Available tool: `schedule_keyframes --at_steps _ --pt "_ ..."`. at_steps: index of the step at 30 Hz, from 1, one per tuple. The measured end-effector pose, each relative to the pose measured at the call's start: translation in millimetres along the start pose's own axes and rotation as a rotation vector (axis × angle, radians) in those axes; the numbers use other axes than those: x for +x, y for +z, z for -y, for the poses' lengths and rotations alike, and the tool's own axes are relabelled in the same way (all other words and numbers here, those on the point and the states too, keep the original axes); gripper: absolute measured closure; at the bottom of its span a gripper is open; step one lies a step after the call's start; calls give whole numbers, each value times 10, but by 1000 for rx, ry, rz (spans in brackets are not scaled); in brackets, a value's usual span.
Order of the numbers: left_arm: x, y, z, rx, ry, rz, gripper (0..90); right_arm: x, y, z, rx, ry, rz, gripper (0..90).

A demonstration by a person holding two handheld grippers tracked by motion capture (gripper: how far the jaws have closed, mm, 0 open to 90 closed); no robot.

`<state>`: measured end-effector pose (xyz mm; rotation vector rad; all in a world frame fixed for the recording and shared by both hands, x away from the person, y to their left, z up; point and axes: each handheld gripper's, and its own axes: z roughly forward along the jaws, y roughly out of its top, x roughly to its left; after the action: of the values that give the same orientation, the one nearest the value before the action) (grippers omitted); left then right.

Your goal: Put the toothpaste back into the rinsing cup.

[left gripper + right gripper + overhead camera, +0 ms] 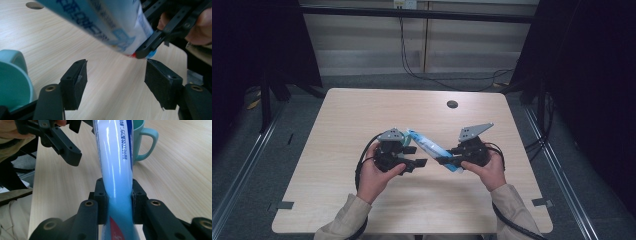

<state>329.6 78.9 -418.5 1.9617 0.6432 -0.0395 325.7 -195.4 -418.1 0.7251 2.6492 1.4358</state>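
At the centre of the high view, the right tool (448, 161) is clamped on the lower end of a blue-and-white toothpaste tube (428, 145), holding it slanted above the tabletop (337, 125). The left tool (418, 156), partly open and empty, sits just left of the tube. A teal mug (141, 140), upper right in the right gripper view, stands behind the tube; its contents cannot be seen. The tube looks lifted but not yet in the mug.
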Motion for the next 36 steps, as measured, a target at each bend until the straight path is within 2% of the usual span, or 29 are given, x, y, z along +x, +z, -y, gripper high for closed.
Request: schedule_keyframes --at_steps 4,9,11,19,20,24,27,29,34,36 --pt "-14 0 -43 -28 0 11 381 14 39 -10 3 -6 -13 732" --pt "-13 -4 -64 -32 6 14 455 22 67 -10 -6 -13 -12 732" --pt "8 2 -62 -41 -12 21 465 32 75 -16 -9 -17 -18 732" --pt "-2 16 -79 -67 -45 39 449 44 84 -10 -29 -17 -37 731" --pt "8 16 -76 -77 -66 50 449 44 85 -4 -33 -13 -43 731" --pt "-4 20 -90 -92 -85 52 441 54 102 3 -46 -10 -51 731" --pt "-7 20 -102 -110 -95 59 437 59 122 -1 -55 -9 -61 731" --pt "-4 15 -108 -106 -90 59 436 61 128 -2 -60 -4 -69 731" --pt "-30 15 -141 -108 -115 58 442 80 151 -11 -61 -12 -73 731" --pt "-32 14 -147 -108 -109 57 451 81 160 -7 -63 -13 -72 730"
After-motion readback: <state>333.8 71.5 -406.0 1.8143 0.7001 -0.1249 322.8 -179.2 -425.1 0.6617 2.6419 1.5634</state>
